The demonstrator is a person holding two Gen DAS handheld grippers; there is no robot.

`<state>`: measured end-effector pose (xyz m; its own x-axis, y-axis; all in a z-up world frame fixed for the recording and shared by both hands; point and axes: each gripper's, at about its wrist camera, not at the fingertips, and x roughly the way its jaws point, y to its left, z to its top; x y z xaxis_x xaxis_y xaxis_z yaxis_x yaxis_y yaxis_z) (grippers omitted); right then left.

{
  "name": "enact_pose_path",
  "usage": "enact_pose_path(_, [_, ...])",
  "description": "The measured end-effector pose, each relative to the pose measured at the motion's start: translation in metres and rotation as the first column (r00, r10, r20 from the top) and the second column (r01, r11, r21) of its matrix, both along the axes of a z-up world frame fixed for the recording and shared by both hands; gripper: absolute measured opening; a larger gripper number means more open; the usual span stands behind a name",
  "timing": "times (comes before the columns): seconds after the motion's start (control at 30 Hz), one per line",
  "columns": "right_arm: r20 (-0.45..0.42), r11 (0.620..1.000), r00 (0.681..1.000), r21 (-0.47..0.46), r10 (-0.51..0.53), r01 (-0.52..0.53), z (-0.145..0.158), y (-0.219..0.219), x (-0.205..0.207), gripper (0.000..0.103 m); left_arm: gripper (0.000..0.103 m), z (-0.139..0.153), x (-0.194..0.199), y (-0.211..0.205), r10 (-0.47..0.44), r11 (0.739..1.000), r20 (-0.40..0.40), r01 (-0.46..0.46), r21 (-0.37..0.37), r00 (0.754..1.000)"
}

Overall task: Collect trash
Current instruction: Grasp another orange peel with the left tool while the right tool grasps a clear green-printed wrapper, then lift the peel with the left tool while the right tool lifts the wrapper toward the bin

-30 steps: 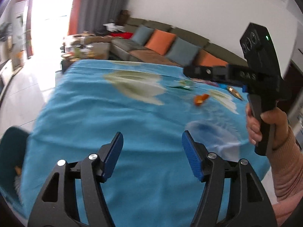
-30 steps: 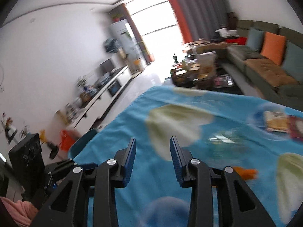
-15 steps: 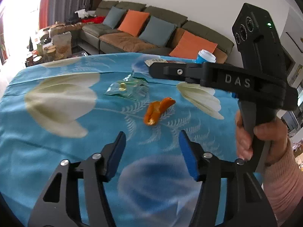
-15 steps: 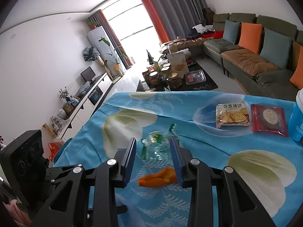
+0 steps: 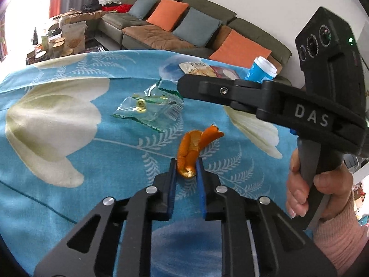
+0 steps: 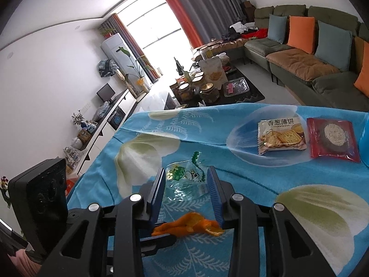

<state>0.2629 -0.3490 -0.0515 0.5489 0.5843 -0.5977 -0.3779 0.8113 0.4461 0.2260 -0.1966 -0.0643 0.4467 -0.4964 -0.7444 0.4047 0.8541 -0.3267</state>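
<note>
An orange peel (image 5: 196, 144) lies on the blue flowered tablecloth (image 5: 69, 161). My left gripper (image 5: 186, 168) is shut on the peel's near end. The peel also shows in the right wrist view (image 6: 189, 226), low between the fingers. A clear empty wrapper with green edges (image 5: 150, 110) lies just beyond the peel. My right gripper (image 6: 186, 175) is open, hovering over that wrapper (image 6: 186, 180) with a finger on either side. The right gripper's body crosses the left wrist view (image 5: 265, 97) above the table.
A cracker packet (image 6: 281, 136), a red biscuit packet (image 6: 332, 138) and a blue cup (image 5: 261, 70) sit at the table's far side. A sofa (image 6: 311, 69) with cushions and a cluttered coffee table (image 6: 207, 85) stand beyond.
My left gripper has moved forward and closed from wide open onto the orange peel. My right gripper has come down closer over the clear wrapper, still open.
</note>
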Motion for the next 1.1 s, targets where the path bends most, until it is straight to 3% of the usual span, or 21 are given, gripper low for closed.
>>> enact_pose_path(0.1, [-0.011,1.0,1.0,0.001,-0.012,0.012,-0.002,-0.001,0.003,0.041,0.015,0.001,-0.007,0.007,0.005,1.0,0.01,-0.005,-0.008,1.0])
enact_pose_path(0.4, [-0.078,0.999,0.996,0.026,-0.041,0.043,-0.016,-0.002,0.019,0.062,0.015,0.019,-0.041,0.044,0.042,0.998,0.062,-0.039,-0.045,0.997])
enact_pose_path(0.6, [-0.138,0.998,0.99,0.059,-0.028,0.037,-0.027,0.003,0.031,0.063,0.015,0.027,-0.063,0.08,0.109,0.994,0.092,-0.107,-0.032,0.99])
enact_pose_path(0.67, [-0.147,0.997,0.989,0.063,-0.022,0.032,-0.029,0.006,0.032,0.06,0.015,0.027,-0.068,0.094,0.134,0.991,0.089,-0.131,-0.04,0.987])
enact_pose_path(0.73, [-0.148,0.998,0.989,0.066,-0.012,0.022,-0.03,0.008,0.032,0.04,0.015,0.027,-0.073,0.107,0.159,0.987,0.09,-0.155,-0.045,0.983])
enact_pose_path(0.83, [-0.149,0.998,0.989,0.063,0.002,0.007,-0.031,0.011,0.029,0.027,0.015,0.025,-0.078,0.119,0.187,0.982,0.085,-0.183,-0.057,0.979])
enact_pose_path(1.1, [-0.075,0.998,0.997,0.062,0.007,-0.002,-0.014,0.016,0.009,0.022,0.015,0.025,-0.093,0.143,0.237,0.971,0.102,-0.234,-0.047,0.966])
